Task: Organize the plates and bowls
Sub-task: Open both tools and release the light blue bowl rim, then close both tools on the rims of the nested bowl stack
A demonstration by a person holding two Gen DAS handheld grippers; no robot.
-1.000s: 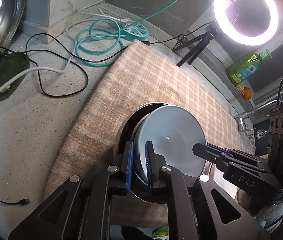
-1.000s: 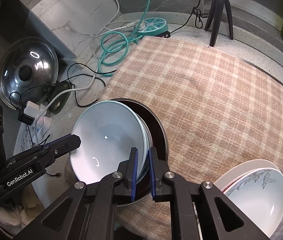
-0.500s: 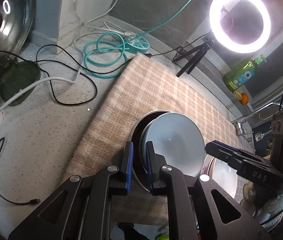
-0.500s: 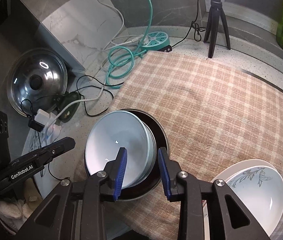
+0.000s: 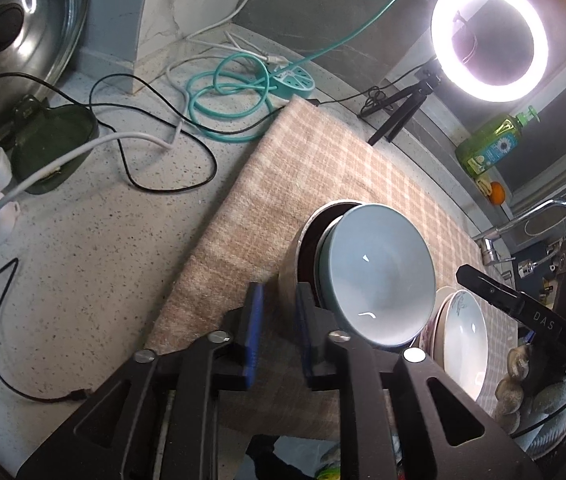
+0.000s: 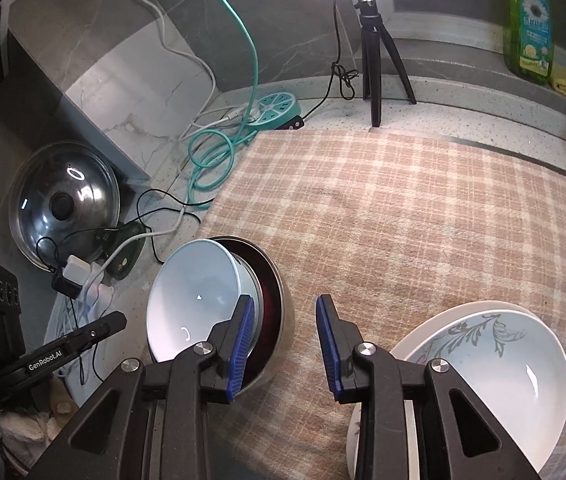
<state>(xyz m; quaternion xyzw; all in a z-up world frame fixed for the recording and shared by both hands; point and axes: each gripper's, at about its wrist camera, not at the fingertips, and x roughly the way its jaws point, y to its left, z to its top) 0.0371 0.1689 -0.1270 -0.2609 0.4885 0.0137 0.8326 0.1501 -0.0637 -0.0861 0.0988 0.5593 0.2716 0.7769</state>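
Observation:
A light blue bowl [image 5: 379, 276] rests tilted inside a steel bowl [image 5: 287, 268] with a dark red inside, on the checked cloth [image 5: 303, 168]. My left gripper [image 5: 279, 324] sits just in front of the steel bowl's near wall. Its jaws are opening and nothing is pressed between them. In the right wrist view the same blue bowl [image 6: 191, 300] lies left of my right gripper [image 6: 285, 338], which is open over bare cloth beside the steel bowl [image 6: 281, 316]. A stack of plates topped by a pale bowl with a leaf pattern [image 6: 495, 368] sits at the lower right.
A ring light on a tripod [image 5: 487, 40] stands at the cloth's far edge. Teal cable and a round power strip [image 5: 291, 80], black and white cords, chargers [image 6: 77, 276] and a pot lid [image 6: 63, 200] crowd the counter on the left. A green soap bottle [image 6: 531, 28] stands far right.
Both grippers were shut on the blue bowl's rim; both have let go and drawn back toward me. The bowl stays tilted in the steel bowl.

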